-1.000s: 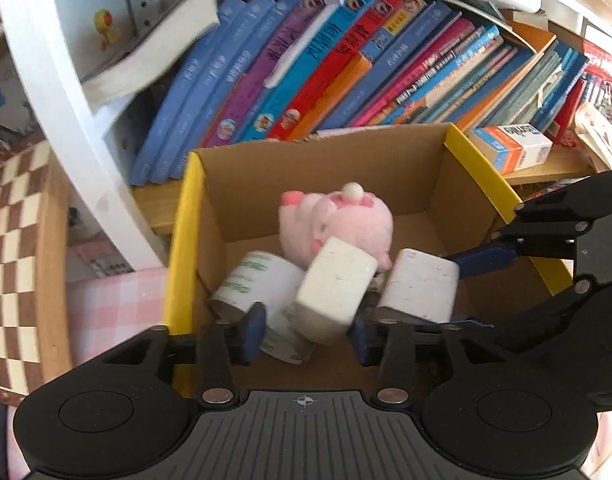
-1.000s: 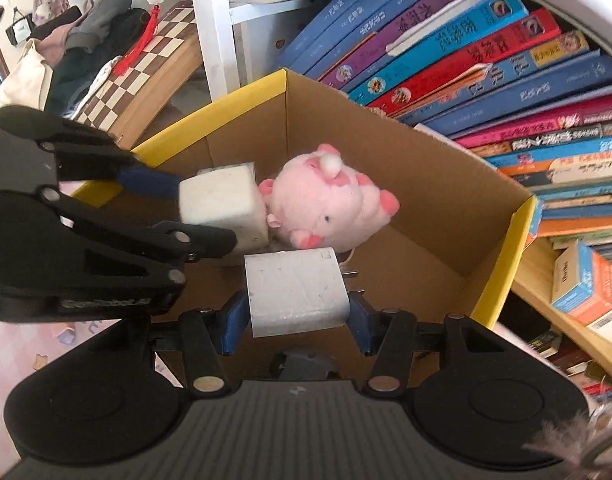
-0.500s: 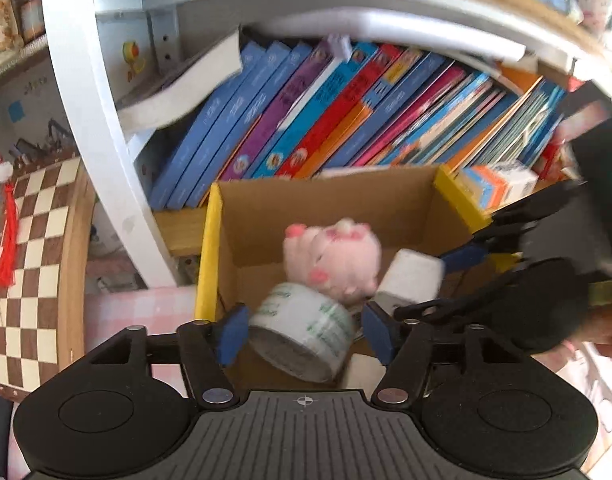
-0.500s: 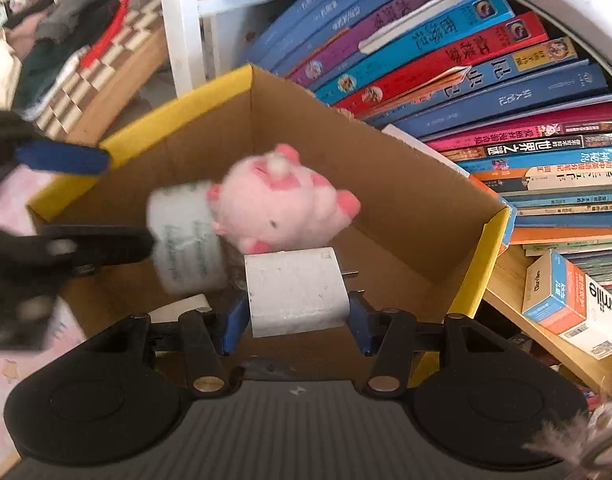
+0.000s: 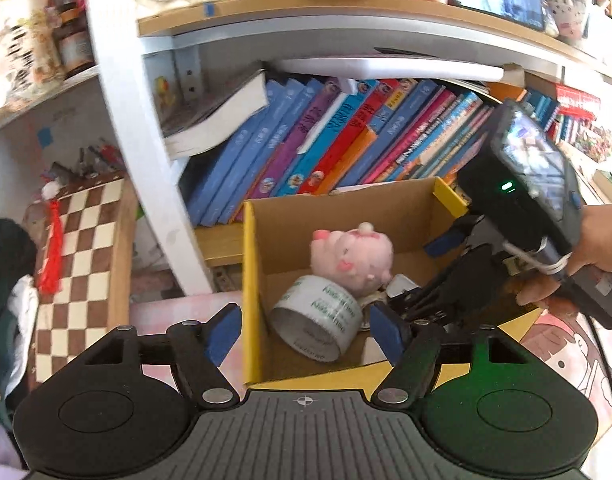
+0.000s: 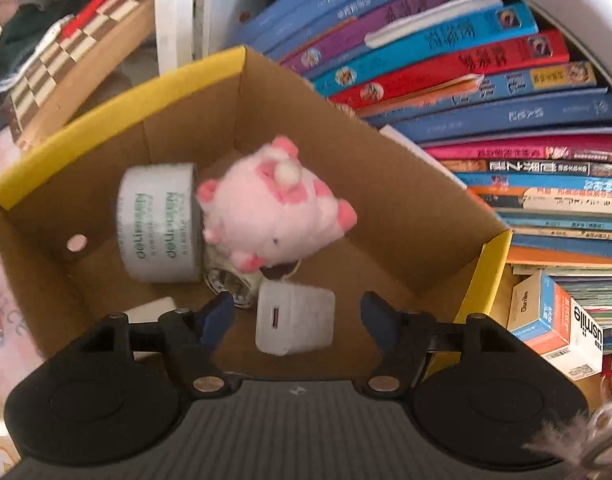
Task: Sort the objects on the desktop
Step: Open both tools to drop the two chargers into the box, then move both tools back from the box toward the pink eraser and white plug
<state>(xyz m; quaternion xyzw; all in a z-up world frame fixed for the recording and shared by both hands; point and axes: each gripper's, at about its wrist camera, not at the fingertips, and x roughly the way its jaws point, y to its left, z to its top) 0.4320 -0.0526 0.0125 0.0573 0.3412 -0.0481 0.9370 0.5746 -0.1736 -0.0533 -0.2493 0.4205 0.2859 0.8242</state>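
Observation:
A yellow-rimmed cardboard box (image 5: 247, 280) (image 6: 105, 108) holds a pink plush pig (image 5: 352, 256) (image 6: 273, 208) and a roll of tape (image 5: 318, 318) (image 6: 159, 224). My left gripper (image 5: 306, 334) hovers at the box's near rim, its jaws opening with nothing held between them. My right gripper (image 6: 295, 316) reaches into the box and its jaws are opening. A white charger (image 6: 293, 322) sits loose between its fingers, with a gap on both sides. A second white block (image 6: 149, 308) lies by the box's left wall. In the left wrist view the right gripper (image 5: 422, 276) shows, held by a hand (image 5: 598, 240).
Leaning books (image 5: 346, 140) (image 6: 486, 80) fill the shelf right behind the box. A chessboard (image 5: 81, 260) stands to the left beside a white shelf post (image 5: 145, 160). An orange-and-white carton (image 6: 558, 320) sits right of the box. A pink patterned mat (image 5: 554, 344) covers the desk.
The left gripper let go of its white block, opened and drew back and up from the box. The right gripper opened and released the white charger inside the box.

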